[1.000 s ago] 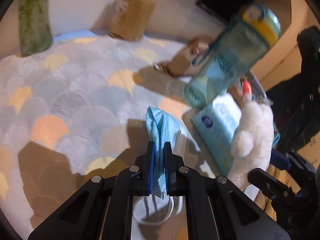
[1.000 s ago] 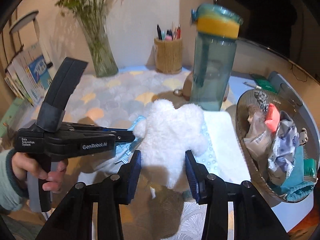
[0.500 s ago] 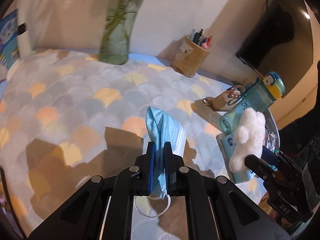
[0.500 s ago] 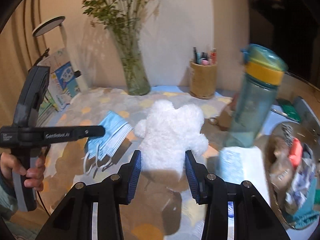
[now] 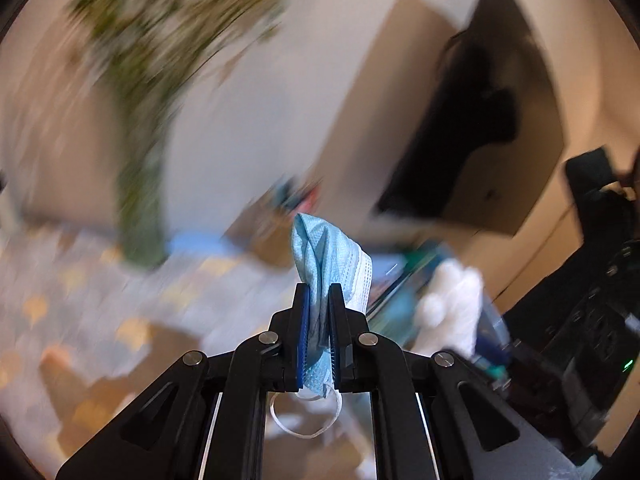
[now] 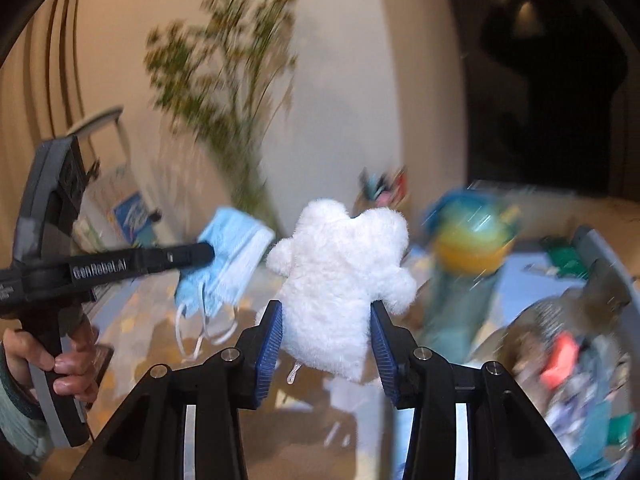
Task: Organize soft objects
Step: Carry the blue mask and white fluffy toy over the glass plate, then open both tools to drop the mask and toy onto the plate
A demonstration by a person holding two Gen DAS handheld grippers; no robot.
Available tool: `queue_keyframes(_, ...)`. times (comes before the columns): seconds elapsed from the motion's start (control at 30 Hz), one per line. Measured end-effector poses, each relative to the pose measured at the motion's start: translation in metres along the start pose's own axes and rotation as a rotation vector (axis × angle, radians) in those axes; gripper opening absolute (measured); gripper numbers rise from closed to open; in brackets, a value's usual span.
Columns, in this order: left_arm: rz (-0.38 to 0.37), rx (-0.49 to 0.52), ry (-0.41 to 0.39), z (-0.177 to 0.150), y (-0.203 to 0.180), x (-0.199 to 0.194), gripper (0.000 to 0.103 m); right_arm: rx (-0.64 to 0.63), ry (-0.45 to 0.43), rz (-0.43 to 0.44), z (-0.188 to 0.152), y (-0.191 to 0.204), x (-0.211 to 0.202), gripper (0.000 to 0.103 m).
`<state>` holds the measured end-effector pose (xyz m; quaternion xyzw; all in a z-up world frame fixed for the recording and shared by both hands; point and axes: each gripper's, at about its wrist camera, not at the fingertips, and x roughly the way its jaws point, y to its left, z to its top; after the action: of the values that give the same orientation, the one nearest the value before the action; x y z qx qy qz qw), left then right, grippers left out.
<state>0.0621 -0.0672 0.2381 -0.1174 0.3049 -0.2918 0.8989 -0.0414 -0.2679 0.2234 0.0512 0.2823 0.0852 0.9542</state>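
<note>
— While the left wrist camera was badly blurred, what could you still make out?

— Its left gripper [image 5: 319,320] had its jaws pinched tight on a folded blue face mask [image 5: 326,264], which stood up out of them with a white ear loop [image 5: 304,426] dangling below. Behind it lay the patterned tabletop [image 5: 80,292], a vase of green stems [image 5: 140,216] and a dark screen [image 5: 480,128] on the wall. To the right, a white plush toy [image 5: 452,308] showed, held in the other tool.

— And from the right wrist camera?

— The right gripper [image 6: 326,340] had its jaws partly open but pressed against both sides of the white plush toy [image 6: 340,272], gripping its lower body, clear of the tabletop [image 6: 140,332]. Just to its left, the left gripper [image 6: 206,254] carried the face mask [image 6: 228,256] in the air, loops hanging down, a hand [image 6: 52,356] around its handle. A teal bottle with a yellow band [image 6: 464,264] stood behind on the right, and a basket [image 6: 612,280] of mixed cloth items sat at the far right, too smeared to sort out.
</note>
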Motion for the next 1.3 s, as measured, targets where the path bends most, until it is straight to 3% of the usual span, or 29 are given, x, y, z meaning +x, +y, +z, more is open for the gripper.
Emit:
queue_keyframes(0.07,-0.059,0.047,-0.053,0.018,-0.029,0.003,0.006,0.008,-0.048,-0.036,0.012,-0.018,-0.016,0.042)
queue_keyframes(0.2,-0.173,0.139,-0.076,0.034,-0.089,0.027,0.006,0.057,-0.117,-0.118,0.026,-0.061,-0.038,0.042)
queue_keyframes(0.33,-0.271,0.207,-0.016,0.027,-0.140,0.062,0.006,0.099,-0.146,-0.233,0.027,-0.108,-0.055,0.042)
queue_keyframes(0.5,-0.340,0.267,0.096,-0.005,-0.190,0.110,0.006,0.209,-0.112,-0.349,0.007,-0.170,-0.070,0.042)
queue_keyframes(0.7,-0.313,0.269,0.260,-0.051,-0.208,0.165,0.006,0.286,-0.028,-0.418,-0.024,-0.215,-0.073,0.042)
queue_keyframes(0.87,-0.275,0.244,0.335,-0.075,-0.205,0.184,0.006,0.280,0.037,-0.416,-0.039,-0.233,-0.068,0.042)
queue_keyframes(1.3,-0.267,0.261,0.340,-0.074,-0.219,0.182,0.006,0.281,0.034,-0.385,-0.043,-0.239,-0.068,0.042)
